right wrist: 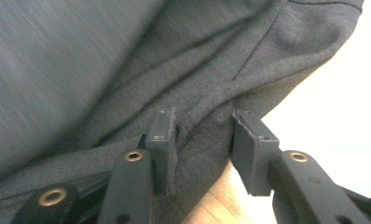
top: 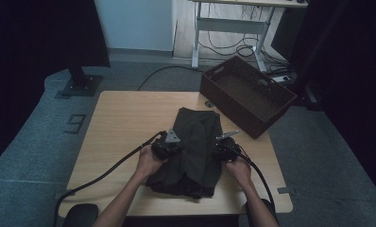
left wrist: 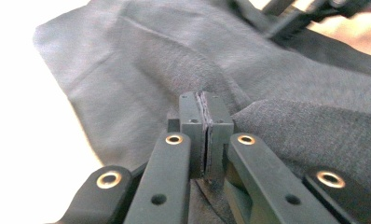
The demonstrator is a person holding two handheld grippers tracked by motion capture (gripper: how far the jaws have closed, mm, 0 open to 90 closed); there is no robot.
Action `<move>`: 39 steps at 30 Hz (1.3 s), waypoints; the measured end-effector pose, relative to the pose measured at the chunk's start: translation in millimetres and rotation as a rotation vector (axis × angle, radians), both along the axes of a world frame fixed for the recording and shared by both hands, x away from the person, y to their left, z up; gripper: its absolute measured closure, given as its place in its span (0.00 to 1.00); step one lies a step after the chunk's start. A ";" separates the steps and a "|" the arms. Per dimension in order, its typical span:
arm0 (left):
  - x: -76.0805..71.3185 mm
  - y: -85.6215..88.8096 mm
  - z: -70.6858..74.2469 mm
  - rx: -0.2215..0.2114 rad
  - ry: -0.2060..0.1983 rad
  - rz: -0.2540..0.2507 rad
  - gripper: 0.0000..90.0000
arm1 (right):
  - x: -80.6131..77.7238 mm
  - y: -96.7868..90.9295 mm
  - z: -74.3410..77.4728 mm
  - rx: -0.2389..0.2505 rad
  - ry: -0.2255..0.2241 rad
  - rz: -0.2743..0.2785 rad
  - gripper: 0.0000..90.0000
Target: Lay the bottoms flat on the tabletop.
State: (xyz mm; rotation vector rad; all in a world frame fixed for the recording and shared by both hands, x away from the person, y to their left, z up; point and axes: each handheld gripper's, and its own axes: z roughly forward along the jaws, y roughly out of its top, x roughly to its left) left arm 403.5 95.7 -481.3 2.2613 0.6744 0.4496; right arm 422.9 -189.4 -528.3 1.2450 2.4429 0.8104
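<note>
A dark grey folded garment [top: 198,142] lies down the middle of the wooden table [top: 120,123]. My left gripper [top: 169,143] sits at the garment's left edge. In the left gripper view its jaws [left wrist: 205,123] stand pressed together with a thin fold of the grey cloth [left wrist: 291,126] pinched between the pads. My right gripper [top: 224,144] sits at the garment's right edge. In the right gripper view its jaws [right wrist: 204,135] stand apart, with a bunched ridge of the cloth [right wrist: 127,70] rising between them over bare wood.
A dark brown basket [top: 245,94] stands empty at the table's far right corner, partly over the edge. A black stand base [top: 80,85] and a desk frame with cables [top: 233,28] are on the floor beyond. Bare wood lies left of the garment.
</note>
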 end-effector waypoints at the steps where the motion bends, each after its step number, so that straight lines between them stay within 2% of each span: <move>1: 0.3 7.7 2.5 -0.004 -0.006 0.016 0.99 | 0.0 -0.1 0.1 -0.001 0.001 0.000 0.70; 5: -1.8 38.8 10.8 -0.017 -0.026 0.074 0.99 | 1.0 -1.4 0.6 -0.002 0.007 0.005 0.72; 8: -5.4 63.6 15.0 -0.003 -0.043 0.124 0.99 | 0.8 -2.0 1.3 -0.010 0.011 0.001 0.73; 9: -6.2 72.4 15.3 -0.016 -0.038 0.143 0.99 | 0.8 -2.4 1.5 -0.013 0.011 0.000 0.73; 11: -8.8 89.9 15.2 -0.005 -0.034 0.174 0.99 | 1.3 -3.4 1.9 -0.016 0.016 0.003 0.73; 15: -16.2 121.2 5.1 0.022 -0.029 0.242 0.99 | 1.6 -4.8 2.6 -0.028 0.015 0.001 0.75; 18: -20.3 143.1 -8.1 -0.003 0.014 0.284 0.99 | 1.4 -5.3 3.0 -0.035 0.014 0.003 0.76; 20: -22.1 151.4 -15.3 0.016 0.015 0.319 0.98 | 1.4 -5.0 3.3 -0.039 0.016 0.009 0.76; 22: -22.2 157.6 -14.6 0.030 0.004 0.358 0.92 | 0.8 -3.7 3.7 -0.051 0.009 0.015 0.75; 24: -22.3 163.4 -4.4 -0.003 -0.018 0.377 0.77 | 0.2 -2.7 4.4 -0.069 0.004 0.021 0.72; 27: -22.0 160.5 16.6 -0.049 -0.051 0.365 0.62 | -0.2 -2.1 6.9 -0.106 -0.001 0.026 0.64; 29: -21.2 149.0 28.1 -0.069 -0.046 0.318 0.54 | 0.3 -3.0 9.3 -0.117 -0.004 0.024 0.60; 31: -20.8 129.1 33.8 -0.058 -0.043 0.262 0.48 | 0.0 -3.4 11.9 -0.119 -0.017 0.017 0.57; 35: -18.0 84.2 32.4 -0.011 -0.021 0.167 0.39 | 0.1 -4.3 13.5 -0.112 -0.023 0.010 0.52; 39: -12.6 50.3 22.3 -0.007 0.013 0.123 0.36 | 1.0 -5.0 13.7 -0.104 -0.027 0.001 0.49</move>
